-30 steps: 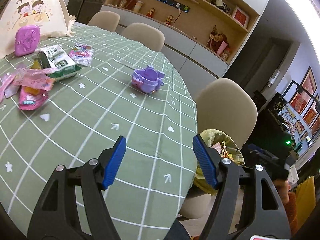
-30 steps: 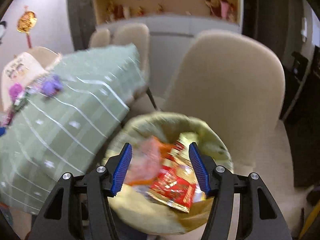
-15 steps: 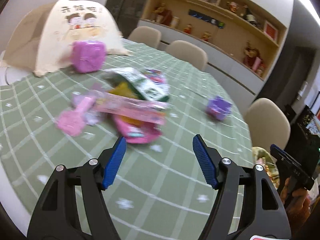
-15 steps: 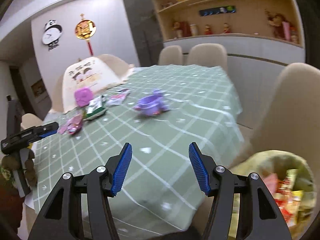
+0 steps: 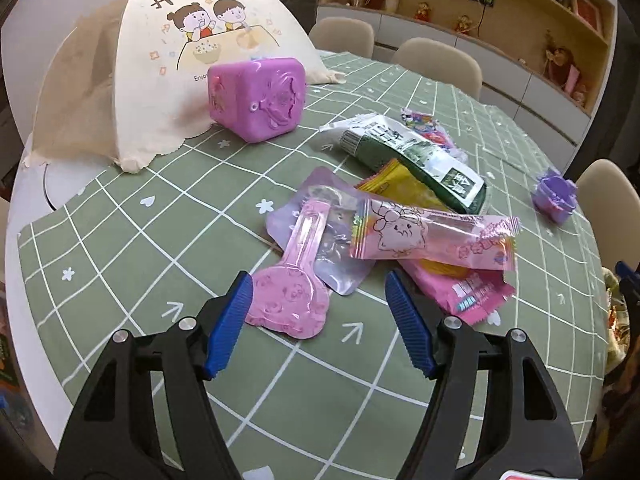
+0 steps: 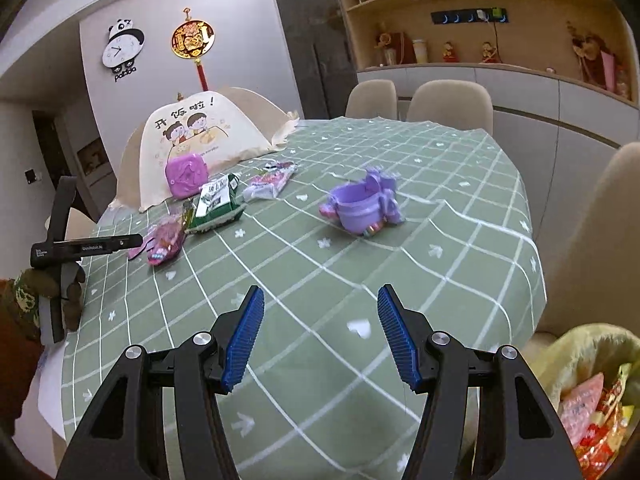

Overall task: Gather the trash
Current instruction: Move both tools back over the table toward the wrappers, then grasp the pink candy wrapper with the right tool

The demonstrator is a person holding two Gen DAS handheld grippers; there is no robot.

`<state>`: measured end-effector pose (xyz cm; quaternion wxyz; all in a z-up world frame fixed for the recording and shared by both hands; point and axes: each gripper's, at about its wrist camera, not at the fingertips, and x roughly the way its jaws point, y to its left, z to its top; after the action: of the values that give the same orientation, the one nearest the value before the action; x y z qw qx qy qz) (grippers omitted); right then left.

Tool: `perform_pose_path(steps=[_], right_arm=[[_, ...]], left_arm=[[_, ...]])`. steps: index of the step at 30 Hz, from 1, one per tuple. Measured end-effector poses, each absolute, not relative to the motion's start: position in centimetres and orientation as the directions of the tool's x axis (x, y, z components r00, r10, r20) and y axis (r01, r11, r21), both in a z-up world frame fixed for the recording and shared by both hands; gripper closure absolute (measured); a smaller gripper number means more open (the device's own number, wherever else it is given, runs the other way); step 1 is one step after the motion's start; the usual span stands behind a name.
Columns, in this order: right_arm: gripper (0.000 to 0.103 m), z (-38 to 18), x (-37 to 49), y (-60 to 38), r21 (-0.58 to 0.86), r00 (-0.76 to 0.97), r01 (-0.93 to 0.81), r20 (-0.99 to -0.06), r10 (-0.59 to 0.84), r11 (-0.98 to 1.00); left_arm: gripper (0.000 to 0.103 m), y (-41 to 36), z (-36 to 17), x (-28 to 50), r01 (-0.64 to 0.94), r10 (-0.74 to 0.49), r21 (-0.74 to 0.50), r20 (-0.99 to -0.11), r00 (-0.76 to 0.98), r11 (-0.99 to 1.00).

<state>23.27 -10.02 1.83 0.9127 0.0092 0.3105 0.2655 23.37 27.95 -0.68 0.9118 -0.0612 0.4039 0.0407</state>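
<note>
A heap of snack wrappers lies on the green checked tablecloth (image 5: 120, 248): a pink cartoon wrapper (image 5: 432, 236), a pink spoon pack (image 5: 296, 276), a magenta pack (image 5: 464, 288), a yellow pack (image 5: 400, 188) and a green-white pack (image 5: 416, 156). My left gripper (image 5: 320, 320) is open and empty just in front of the spoon pack. My right gripper (image 6: 320, 336) is open and empty above the tablecloth (image 6: 440, 184), far from the heap (image 6: 208, 208). A bin with a yellow-green liner (image 6: 580, 360) holds wrappers at the lower right.
A pink plastic box (image 5: 256, 96) and a cream cartoon food cover (image 5: 192, 40) stand behind the heap. A purple toy cup (image 6: 364, 204) lies mid-table, also in the left wrist view (image 5: 556, 196). Beige chairs (image 6: 592, 232) ring the table.
My left gripper swung from the table's bin-side edge to the wrapper heap and closed in on it. My right gripper lifted away from the bin and now faces across the table.
</note>
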Motion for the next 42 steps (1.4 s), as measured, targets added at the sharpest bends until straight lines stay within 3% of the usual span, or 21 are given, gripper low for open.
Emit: perform_pose_path(steps=[1,3,5,10,11,14,15,21,30,35,36,37,39,42], right_arm=[[0.047,2.1,23.4,-9.5,0.171,0.664,-0.488,-0.564,0.491,0.856],[0.047,2.9,23.7,-8.0,0.127,0.664,-0.509,-0.571,0.483,0.851],[0.047,3.3,24.1,-6.0,0.084,0.661,-0.532,-0.581,0.475,0.843],[0.047,3.9,25.3,-0.8,0.037,0.618,-0.597,-0.616,0.489,0.801],[0.047,4.0,25.7,0.3,0.035,0.609,-0.605,-0.623,0.491,0.795],[0.047,4.5,27.3,2.8,0.060,0.598,-0.585,-0.642,0.480,0.809],[0.047,4.5,28.0,3.5,0.063,0.596,-0.576,-0.650,0.471,0.815],[0.047,3.8,35.3,7.4,0.117,0.605,-0.545,-0.631,0.486,0.830],[0.047,-1.1,47.4,11.5,0.239,0.505,-0.396,-0.750,0.428,0.887],[0.047,-1.6,46.9,14.6,0.053,0.510,-0.511,-0.785,0.352,0.858],[0.051,-1.5,46.3,14.6,0.049,0.504,-0.536,-0.782,0.366,0.843],[0.066,-1.4,45.7,14.4,0.048,0.493,-0.548,-0.788,0.368,0.835],[0.084,-1.2,44.5,14.0,0.043,0.476,-0.564,-0.799,0.368,0.825],[0.090,-0.8,41.6,11.8,0.061,0.460,-0.572,-0.802,0.381,0.818]], left_arm=[[0.051,27.8,-0.6,23.3,-0.123,0.032,-0.069,-0.740,0.672,0.990],[0.078,27.6,-0.7,23.0,-0.119,0.034,-0.062,-0.738,0.673,0.991],[0.086,28.2,-0.4,22.6,-0.139,0.004,-0.126,-0.727,0.686,0.982],[0.086,29.2,-0.1,21.0,-0.208,-0.011,-0.254,-0.659,0.752,0.945],[0.083,29.4,-0.1,20.6,-0.203,-0.027,-0.279,-0.646,0.763,0.938],[0.050,29.9,0.8,19.7,-0.166,-0.069,-0.339,-0.585,0.808,0.926],[0.047,30.0,1.2,19.4,-0.159,-0.070,-0.343,-0.568,0.820,0.926],[0.041,31.0,2.0,21.1,-0.129,-0.133,-0.398,-0.568,0.812,0.908],[0.040,33.2,1.8,24.1,-0.145,-0.170,-0.447,-0.591,0.789,0.883],[0.040,33.4,0.8,26.0,-0.160,-0.175,-0.442,-0.625,0.761,0.882],[0.040,33.4,0.7,26.2,-0.162,-0.177,-0.445,-0.628,0.758,0.881],[0.040,33.3,0.6,26.4,-0.163,-0.183,-0.450,-0.630,0.755,0.878],[0.040,32.8,0.7,26.6,-0.153,-0.197,-0.455,-0.632,0.749,0.877],[0.039,31.9,1.1,27.1,-0.139,-0.205,-0.445,-0.639,0.741,0.885]])
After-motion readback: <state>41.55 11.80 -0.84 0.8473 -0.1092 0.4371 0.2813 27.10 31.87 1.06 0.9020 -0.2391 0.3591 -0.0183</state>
